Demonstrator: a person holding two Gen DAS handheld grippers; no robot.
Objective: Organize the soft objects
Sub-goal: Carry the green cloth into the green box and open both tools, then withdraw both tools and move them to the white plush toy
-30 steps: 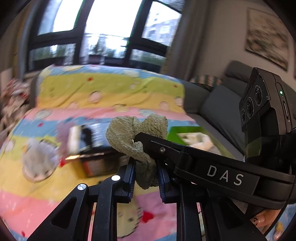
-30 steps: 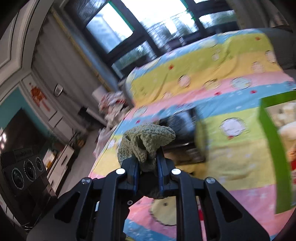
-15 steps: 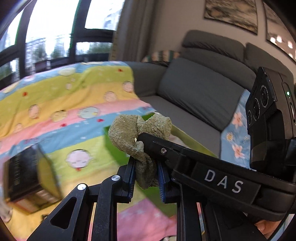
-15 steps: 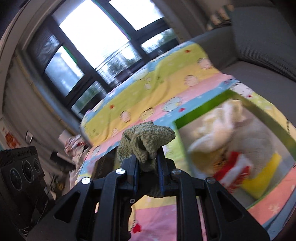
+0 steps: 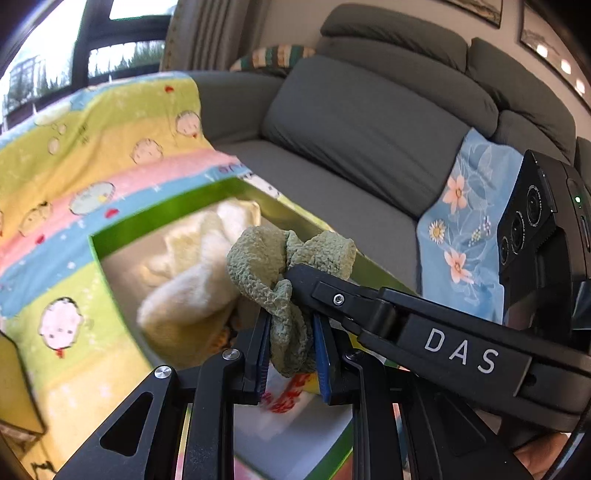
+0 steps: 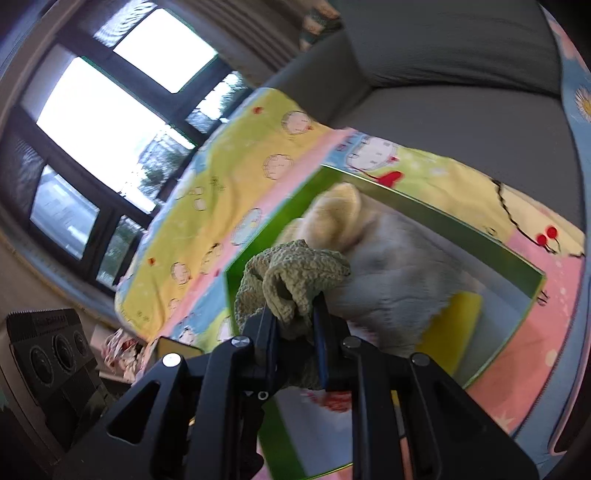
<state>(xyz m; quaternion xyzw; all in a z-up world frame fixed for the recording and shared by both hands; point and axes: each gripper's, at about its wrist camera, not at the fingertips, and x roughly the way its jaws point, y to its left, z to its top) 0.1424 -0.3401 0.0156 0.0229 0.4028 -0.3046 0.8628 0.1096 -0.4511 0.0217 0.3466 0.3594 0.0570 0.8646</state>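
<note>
Moved: both grippers, from over the striped blanket [image 5: 110, 155] to above the green box [image 5: 155, 221]. Item: green knitted cloth [image 5: 288, 266], pinched by left gripper [image 5: 291, 350] and right gripper [image 6: 295, 328], hangs over box opening; evidently for deposit beside cream plush [image 6: 369, 258].

A home living room. A deep grey sofa [image 5: 369, 122] fills one side, draped with a striped cartoon-print blanket [image 5: 92, 147] and a blue floral cloth [image 5: 461, 229]. Tall dark-framed windows [image 6: 110, 110] with a curtain [image 5: 199, 33] let in daylight, framed pictures [image 5: 476, 9] hang above the sofa's back, and a striped cushion [image 5: 273, 57] sits at its far corner.
</note>
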